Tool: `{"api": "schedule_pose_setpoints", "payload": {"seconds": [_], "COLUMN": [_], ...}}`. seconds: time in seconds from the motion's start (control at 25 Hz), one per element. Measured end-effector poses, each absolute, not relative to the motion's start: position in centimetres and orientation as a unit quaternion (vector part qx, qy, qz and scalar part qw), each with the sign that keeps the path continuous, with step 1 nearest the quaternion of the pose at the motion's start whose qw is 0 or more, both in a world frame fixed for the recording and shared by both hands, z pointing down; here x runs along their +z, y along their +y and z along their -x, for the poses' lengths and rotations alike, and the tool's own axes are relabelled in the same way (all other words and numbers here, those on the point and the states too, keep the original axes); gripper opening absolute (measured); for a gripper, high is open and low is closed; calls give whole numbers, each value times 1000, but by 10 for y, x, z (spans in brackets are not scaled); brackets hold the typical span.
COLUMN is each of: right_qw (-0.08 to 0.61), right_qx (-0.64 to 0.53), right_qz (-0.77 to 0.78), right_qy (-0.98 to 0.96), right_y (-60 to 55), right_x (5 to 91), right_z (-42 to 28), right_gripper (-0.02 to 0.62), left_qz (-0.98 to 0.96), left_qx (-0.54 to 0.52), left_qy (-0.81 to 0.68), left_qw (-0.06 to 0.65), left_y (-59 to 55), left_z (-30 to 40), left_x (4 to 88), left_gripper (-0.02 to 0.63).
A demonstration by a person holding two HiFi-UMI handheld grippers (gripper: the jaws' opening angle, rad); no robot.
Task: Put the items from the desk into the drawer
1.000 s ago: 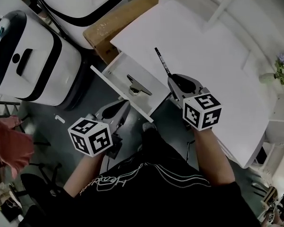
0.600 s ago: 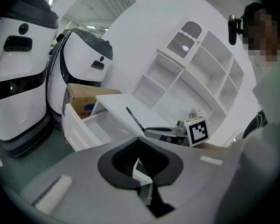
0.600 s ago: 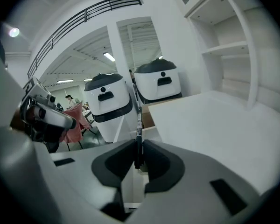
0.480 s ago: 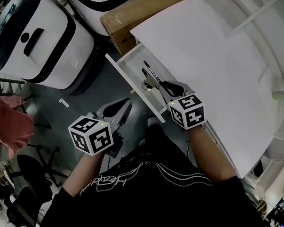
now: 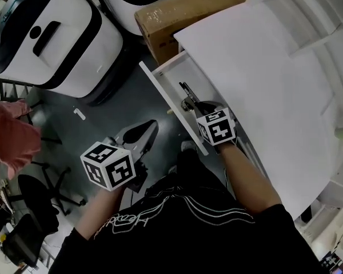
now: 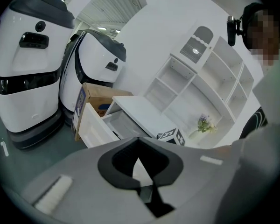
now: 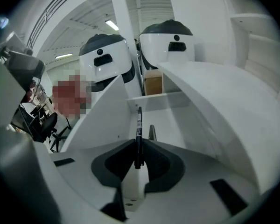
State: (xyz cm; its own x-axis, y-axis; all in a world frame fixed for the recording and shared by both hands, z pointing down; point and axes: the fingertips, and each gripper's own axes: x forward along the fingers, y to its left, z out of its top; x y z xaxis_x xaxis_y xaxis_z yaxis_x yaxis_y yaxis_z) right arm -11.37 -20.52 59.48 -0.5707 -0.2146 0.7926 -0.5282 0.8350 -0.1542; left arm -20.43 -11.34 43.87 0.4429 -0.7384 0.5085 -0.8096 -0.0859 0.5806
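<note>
Jaws of our right gripper (image 7: pixel 139 155) pinched a slim black pen (image 7: pixel 139 120) inside the open white drawer (image 7: pixel 175 125); our left gripper (image 6: pixel 140 161) hung closed, empty.

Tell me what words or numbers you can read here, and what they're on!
Nothing reads clearly.
Black shirt: white curly writing, too blurred.
Pen: tiny print, too small.
Cardboard box: blue label, unreadable.
Marker cubes: square patterns only, no words.
</note>
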Motion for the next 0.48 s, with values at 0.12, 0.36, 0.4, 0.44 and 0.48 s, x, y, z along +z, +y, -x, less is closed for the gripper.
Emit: {"api": "schedule_pose_setpoints", "payload": {"seconds": [0.12, 0.36, 0.4, 0.44, 0.48], "right_qw": [433, 466, 469, 470, 471], "right_qx": [194, 201, 204, 207, 211], "right_qz": [-210, -203, -202, -202, -203], "right_qy": [-855, -837, -835, -834, -832], "right_y": [-206, -215, -216, -216, -216], "right_x": [618, 652, 657, 661, 664], "right_z": [119, 120, 120, 118, 118], "right_gripper": [64, 64, 64, 64, 64], "left_qz": [-728, -713, -710, -708, -706], "left_qx": [40, 39, 39, 39, 39], "left_qy": [-531, -543, -545, -547, -549], "left_qw": [432, 442, 443, 445, 446], "left_y": [-113, -115, -115, -115, -115], "left_z": [211, 231, 233, 236, 238], "left_x": [444, 456, 458, 460, 462], "left_gripper": [8, 8, 8, 8, 8]}}
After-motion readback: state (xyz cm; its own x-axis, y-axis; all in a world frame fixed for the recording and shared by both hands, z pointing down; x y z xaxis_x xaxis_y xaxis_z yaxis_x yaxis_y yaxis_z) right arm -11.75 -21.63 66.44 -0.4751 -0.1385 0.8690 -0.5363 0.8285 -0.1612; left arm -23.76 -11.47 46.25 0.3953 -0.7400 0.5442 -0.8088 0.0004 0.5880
